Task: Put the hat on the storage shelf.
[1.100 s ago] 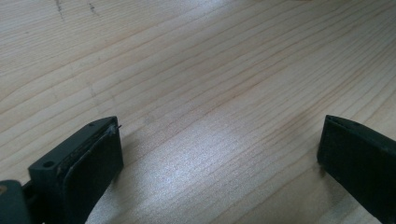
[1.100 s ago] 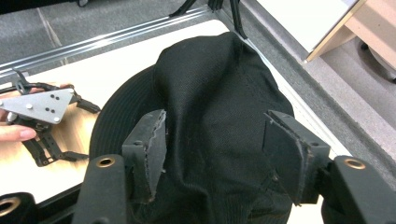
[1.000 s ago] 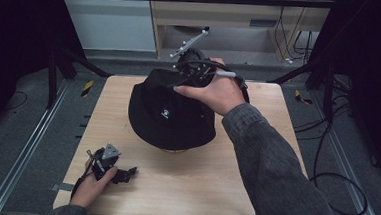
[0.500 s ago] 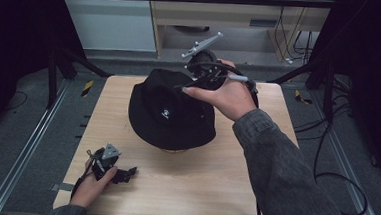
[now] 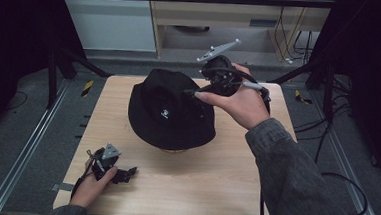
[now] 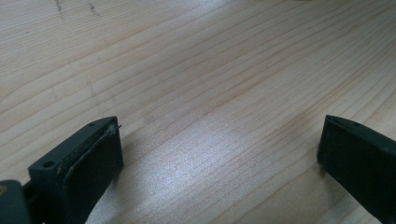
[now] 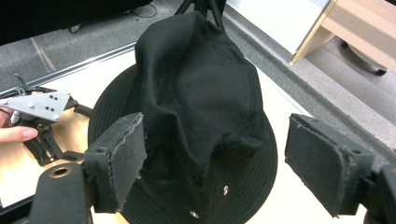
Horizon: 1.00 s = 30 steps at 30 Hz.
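A black bucket hat [image 5: 170, 114] with a small white logo lies crown-up in the middle of the wooden table [image 5: 234, 180]. My right gripper [image 5: 193, 93] hovers just above the hat's far right side and points left at the crown. In the right gripper view its jaws stand open over the rumpled crown of the hat [image 7: 196, 93], right gripper [image 7: 219, 144] holding nothing. My left gripper [image 5: 127, 174] rests low at the table's near left corner. It is open over bare wood [image 6: 187, 70] in the left gripper view, left gripper [image 6: 219, 149] empty.
A wooden shelf unit [image 5: 224, 19] stands beyond the table's far edge. Cables [image 5: 344, 182] trail on the floor to the right. Metal rails [image 5: 25, 152] run along the left. The left gripper [image 7: 42, 112] lies past the hat's brim in the right gripper view.
My right hand and gripper have risen a little and shifted right, off the hat's crown. The hat and the left gripper have stayed put.
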### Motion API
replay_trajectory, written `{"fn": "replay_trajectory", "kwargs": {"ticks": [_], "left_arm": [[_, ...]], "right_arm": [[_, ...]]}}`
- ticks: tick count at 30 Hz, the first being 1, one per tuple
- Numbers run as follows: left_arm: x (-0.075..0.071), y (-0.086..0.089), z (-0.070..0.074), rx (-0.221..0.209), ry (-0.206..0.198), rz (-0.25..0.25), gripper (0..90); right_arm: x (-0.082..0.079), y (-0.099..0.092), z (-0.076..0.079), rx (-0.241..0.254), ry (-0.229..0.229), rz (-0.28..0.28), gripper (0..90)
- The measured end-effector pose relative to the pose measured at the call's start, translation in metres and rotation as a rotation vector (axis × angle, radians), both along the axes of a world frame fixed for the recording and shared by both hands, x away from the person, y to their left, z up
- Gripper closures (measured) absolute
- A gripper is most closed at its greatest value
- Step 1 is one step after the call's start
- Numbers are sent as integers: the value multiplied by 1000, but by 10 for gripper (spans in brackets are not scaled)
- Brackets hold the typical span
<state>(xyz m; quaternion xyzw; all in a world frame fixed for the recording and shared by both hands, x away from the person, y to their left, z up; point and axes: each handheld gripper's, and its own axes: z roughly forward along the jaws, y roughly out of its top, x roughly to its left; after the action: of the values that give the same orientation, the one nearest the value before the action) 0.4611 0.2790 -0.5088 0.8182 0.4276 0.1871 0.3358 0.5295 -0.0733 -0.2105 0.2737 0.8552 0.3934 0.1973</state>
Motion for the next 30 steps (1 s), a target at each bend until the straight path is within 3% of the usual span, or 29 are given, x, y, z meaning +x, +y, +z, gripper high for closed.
{"fn": "replay_trajectory", "kwargs": {"ticks": [14, 30], "left_arm": [[0, 0, 0, -1, -3, -1, 0], [0, 0, 0, 2, -2, -1, 0]], "right_arm": [[-15, -28, -13, 27, -10, -46, 125], [-35, -70, -63, 20, 11, -119, 82]]}}
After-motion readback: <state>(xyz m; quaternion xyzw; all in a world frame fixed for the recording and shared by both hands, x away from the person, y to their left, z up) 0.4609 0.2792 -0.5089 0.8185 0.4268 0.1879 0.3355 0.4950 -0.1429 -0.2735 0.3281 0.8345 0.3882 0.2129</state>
